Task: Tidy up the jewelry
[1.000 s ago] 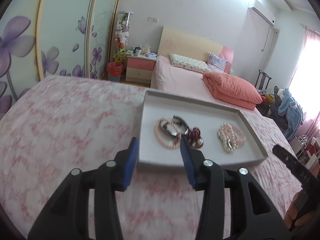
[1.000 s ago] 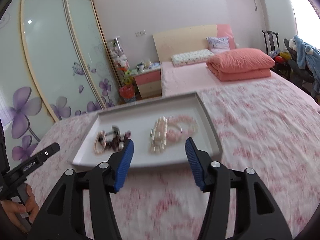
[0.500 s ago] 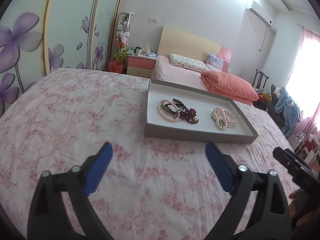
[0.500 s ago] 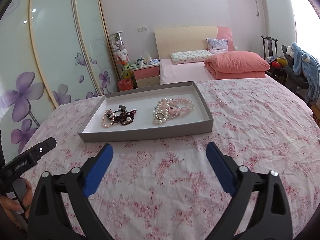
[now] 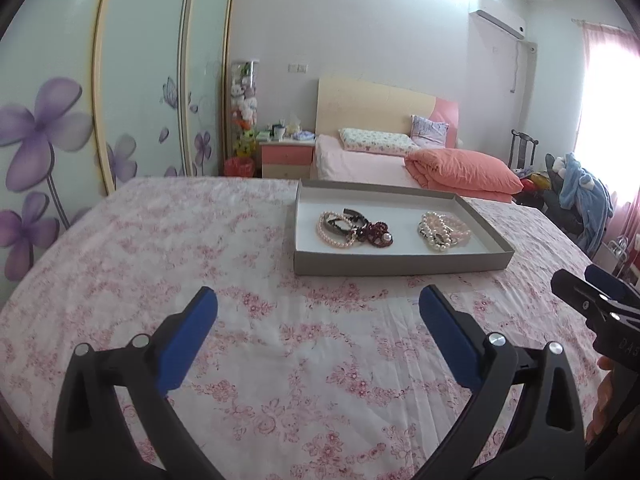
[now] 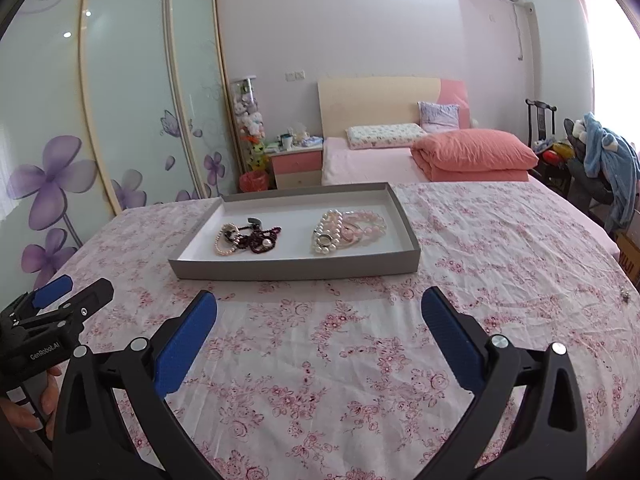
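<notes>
Bed under floral cover, carrying grey tray. Tray now well ahead of both claws, whereas a second ago sat right at the fingertips. Left claw spread wide with nothing between, jaws just opened. Right claw likewise spread and bare, just opened. Inside tray, two clusters well apart: dark beads with a pearl loop at left, pink and white bracelets at right. Probably means sorting finished, or nearly: jewelry grouped, nothing in view outside the tray.
</notes>
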